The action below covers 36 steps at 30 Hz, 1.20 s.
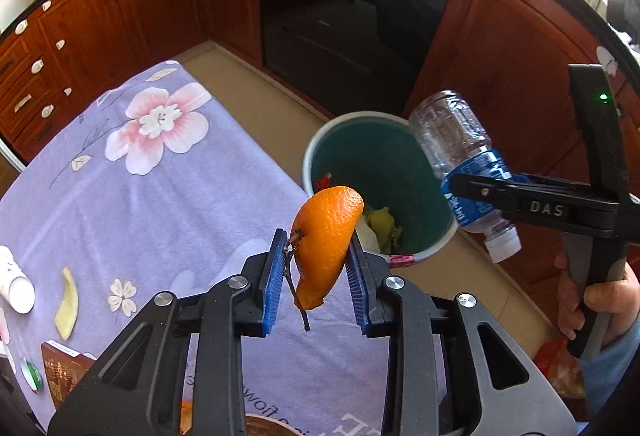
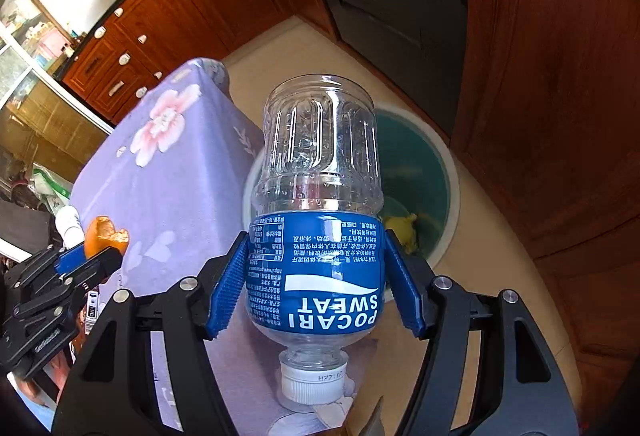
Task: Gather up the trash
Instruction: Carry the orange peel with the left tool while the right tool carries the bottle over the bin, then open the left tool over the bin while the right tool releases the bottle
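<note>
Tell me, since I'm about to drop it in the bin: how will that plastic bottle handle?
The plastic bottle looks empty, so probably light. Its thin ribbed wall may dent under the right gripper. Round-bodied, it would likely roll if laid down.

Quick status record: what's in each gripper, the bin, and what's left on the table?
left gripper: orange peel between the pads
right gripper: shut on plastic bottle, cap toward the camera
bin: on the floor beside the table, some scraps already inside
table: pale peel strip, white cup on its side, small cartons near the edge
</note>
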Available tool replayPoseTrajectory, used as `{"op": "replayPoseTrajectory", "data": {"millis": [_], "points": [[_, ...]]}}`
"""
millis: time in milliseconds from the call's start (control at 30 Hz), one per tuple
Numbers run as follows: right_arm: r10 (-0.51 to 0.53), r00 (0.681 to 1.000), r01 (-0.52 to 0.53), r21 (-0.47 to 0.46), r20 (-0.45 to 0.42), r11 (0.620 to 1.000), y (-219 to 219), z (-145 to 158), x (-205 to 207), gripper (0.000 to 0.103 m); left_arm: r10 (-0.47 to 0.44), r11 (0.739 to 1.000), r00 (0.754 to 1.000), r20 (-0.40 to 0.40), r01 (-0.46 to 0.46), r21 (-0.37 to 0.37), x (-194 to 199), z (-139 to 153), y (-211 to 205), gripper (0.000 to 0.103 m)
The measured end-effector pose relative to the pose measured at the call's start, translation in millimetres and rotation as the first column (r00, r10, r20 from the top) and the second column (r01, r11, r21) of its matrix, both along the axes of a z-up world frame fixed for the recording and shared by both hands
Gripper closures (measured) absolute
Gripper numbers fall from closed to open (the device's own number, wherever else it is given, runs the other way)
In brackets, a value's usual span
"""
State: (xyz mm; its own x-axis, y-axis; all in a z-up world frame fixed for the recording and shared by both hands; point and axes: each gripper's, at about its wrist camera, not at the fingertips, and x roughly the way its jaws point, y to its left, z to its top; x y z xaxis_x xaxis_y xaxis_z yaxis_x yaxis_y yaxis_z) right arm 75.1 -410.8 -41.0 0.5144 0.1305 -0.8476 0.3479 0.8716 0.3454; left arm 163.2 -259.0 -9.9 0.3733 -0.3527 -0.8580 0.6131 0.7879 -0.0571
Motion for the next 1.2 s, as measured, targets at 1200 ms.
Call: {"op": "replayPoseTrajectory", "data": {"millis": [1200], "points": [[-0.110, 0.991, 0.118, 0.118, -0.070, 0.986, -37.4, -29.0, 14.6, 0.015, -0.110, 0.992, 0.987, -0.118, 0.117, 0.056, 30.6, -50.3, -92.9, 0.072]]}}
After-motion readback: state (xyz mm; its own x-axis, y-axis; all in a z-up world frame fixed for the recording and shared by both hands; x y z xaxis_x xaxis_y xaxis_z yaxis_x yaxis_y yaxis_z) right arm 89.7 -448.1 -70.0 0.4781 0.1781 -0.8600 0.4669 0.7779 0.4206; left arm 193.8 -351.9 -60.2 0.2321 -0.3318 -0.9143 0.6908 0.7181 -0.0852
